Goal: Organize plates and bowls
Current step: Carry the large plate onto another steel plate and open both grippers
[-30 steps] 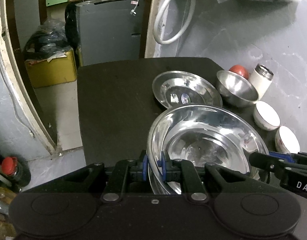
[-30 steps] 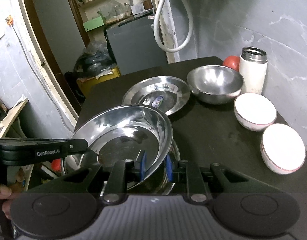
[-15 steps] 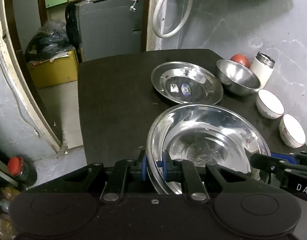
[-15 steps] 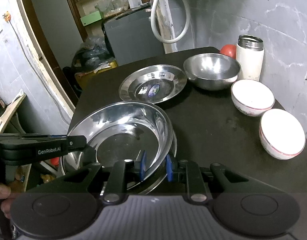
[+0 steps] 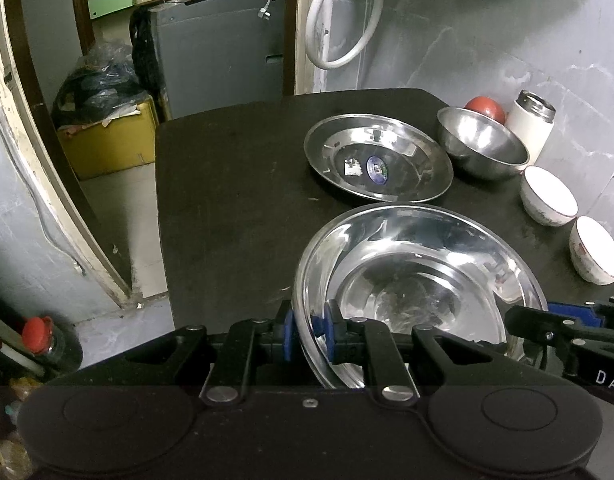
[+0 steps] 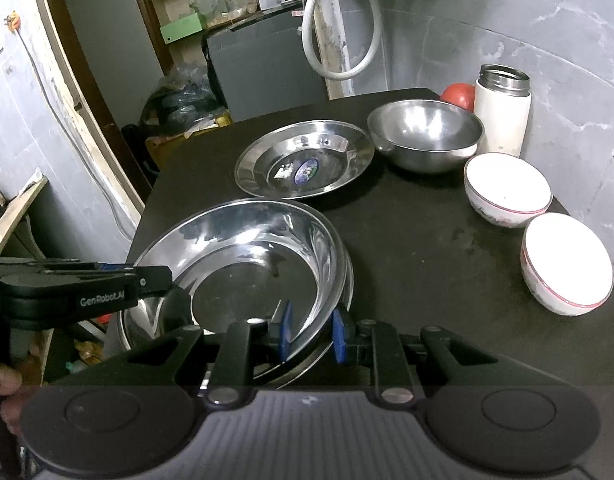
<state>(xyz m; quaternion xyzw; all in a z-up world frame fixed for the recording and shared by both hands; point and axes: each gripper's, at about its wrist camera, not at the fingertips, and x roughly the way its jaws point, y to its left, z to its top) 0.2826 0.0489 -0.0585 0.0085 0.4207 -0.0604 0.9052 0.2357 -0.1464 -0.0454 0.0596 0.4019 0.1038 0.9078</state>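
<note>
Currently, both grippers clamp one steel plate (image 5: 419,280) by its near rim: left gripper (image 5: 307,334) at lower centre of its view, right gripper (image 6: 310,334) likewise. A second rim shows beneath it. Keep the plate level and both grips even; move the grippers together toward the stickered plate (image 6: 305,160) at upper centre.

Dim indoor light, glare on steel plate (image 5: 419,276), fisheye-warped dark corners.

steel plate (image 5: 419,276) tilted, near edge | second plate (image 5: 377,158) flat (stickered) behind
</note>
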